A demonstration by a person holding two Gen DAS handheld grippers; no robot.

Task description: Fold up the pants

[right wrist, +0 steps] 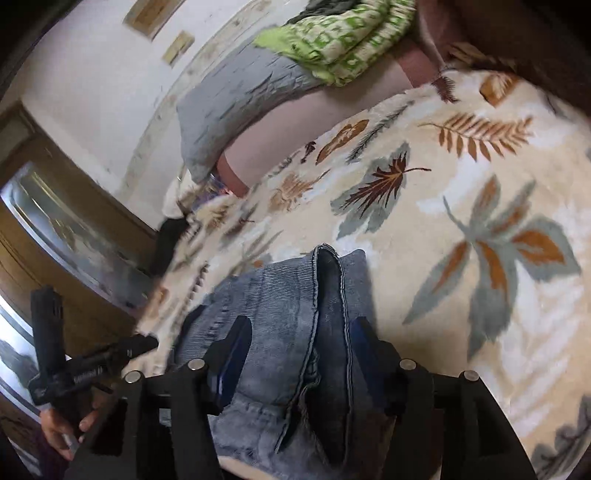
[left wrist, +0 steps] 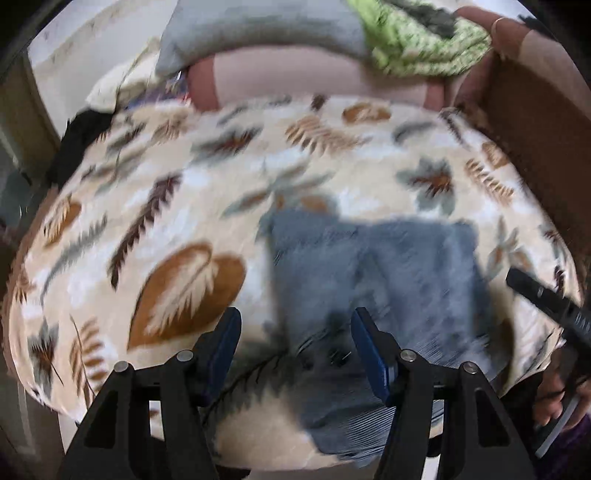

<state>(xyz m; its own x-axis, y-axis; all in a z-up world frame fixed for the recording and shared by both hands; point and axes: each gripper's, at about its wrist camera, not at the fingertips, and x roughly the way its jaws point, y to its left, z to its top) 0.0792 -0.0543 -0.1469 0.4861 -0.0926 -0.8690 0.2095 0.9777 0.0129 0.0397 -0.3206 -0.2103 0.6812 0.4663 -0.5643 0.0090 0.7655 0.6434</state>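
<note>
Blue denim pants (left wrist: 373,273) lie folded into a rough rectangle on a cream bedspread with a leaf print (left wrist: 184,184); this view is blurred. My left gripper (left wrist: 295,332) is open above the near left edge of the pants, holding nothing. In the right wrist view the pants (right wrist: 288,295) show a thick seam fold running between the jaws. My right gripper (right wrist: 301,343) is open right over the denim, with cloth between its fingers. The right gripper's body (left wrist: 546,299) shows at the right edge of the left view, and the left gripper's body (right wrist: 74,365) at the lower left of the right view.
A grey pillow (left wrist: 258,33) and a green patterned cloth (left wrist: 424,40) lie at the bed's far end by a pink headboard (left wrist: 314,74). Dark clothing (left wrist: 81,144) hangs off the far left edge. A brown panel (left wrist: 535,129) stands to the right, and a wooden door frame (right wrist: 55,221) stands left.
</note>
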